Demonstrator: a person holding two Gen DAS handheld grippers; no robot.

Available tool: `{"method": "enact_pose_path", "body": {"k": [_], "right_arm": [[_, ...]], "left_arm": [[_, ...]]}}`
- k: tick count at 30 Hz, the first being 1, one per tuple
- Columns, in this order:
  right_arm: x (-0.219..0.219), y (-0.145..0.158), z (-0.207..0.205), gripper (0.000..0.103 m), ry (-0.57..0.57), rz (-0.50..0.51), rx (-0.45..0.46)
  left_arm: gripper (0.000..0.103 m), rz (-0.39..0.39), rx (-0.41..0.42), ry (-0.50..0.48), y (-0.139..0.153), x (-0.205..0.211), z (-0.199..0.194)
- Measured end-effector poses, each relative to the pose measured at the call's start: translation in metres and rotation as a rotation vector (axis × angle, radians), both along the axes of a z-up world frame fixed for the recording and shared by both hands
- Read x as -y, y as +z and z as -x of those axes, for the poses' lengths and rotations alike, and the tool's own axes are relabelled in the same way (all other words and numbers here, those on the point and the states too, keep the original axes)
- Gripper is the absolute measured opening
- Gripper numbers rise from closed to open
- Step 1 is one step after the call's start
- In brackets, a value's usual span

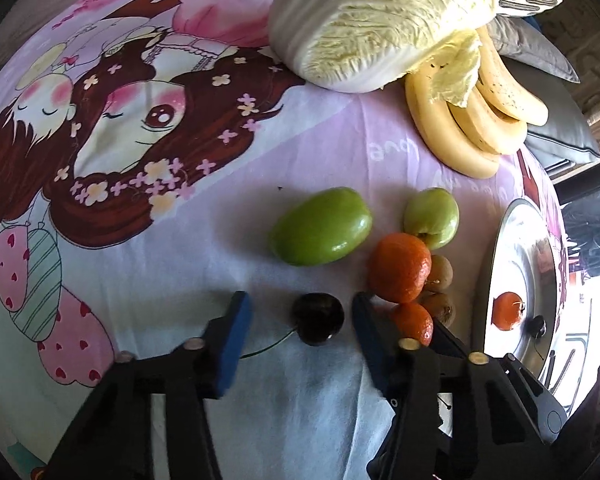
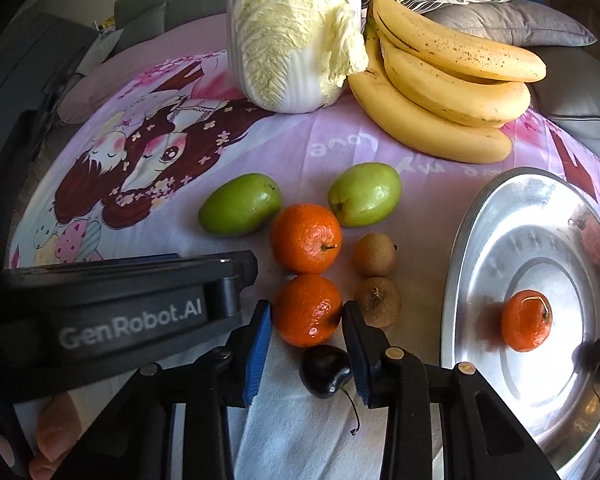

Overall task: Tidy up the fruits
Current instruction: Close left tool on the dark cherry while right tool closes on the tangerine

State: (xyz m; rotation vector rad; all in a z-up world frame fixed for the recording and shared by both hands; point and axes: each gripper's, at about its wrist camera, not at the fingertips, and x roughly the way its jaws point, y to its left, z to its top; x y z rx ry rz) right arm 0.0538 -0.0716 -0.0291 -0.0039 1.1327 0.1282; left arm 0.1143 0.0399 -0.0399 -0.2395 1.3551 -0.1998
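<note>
From the left wrist, the left gripper (image 1: 298,322) stood apart around a dark cherry (image 1: 318,319) on the printed cloth (image 1: 180,280), its blue pads (image 1: 236,344) not yet touching it. The metal tray (image 1: 500,280) at the cloth's right edge held a mandarin (image 1: 508,311).

From the right wrist, the right gripper (image 2: 306,340) straddled the nearest tangerine (image 2: 308,310), jaws apart with the pads close beside the peel. Closing gently and squarely would likely avoid bruising or nudging the neighbouring brown fruit (image 2: 378,301).
</note>
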Motion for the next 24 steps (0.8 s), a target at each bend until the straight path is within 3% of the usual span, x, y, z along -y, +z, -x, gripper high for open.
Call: {"method": "enact_pose_path", "body": {"k": [4,15,24], "right_arm": [[0.001,0.003,0.002,0.038,-0.002,-0.015,0.007],[0.008,0.018,0.008,0.038,-0.011,-0.05,0.022],[0.013,0.036,0.016,0.038,-0.022,-0.095,0.051]], "left_arm": [[0.027,0.024,-0.002,-0.021,0.0,0.009,0.0],[0.027,0.042,0.028,-0.021,0.013,0.021,0.005],[0.027,0.064,0.119,-0.007,0.045,0.017,0.011]]}}
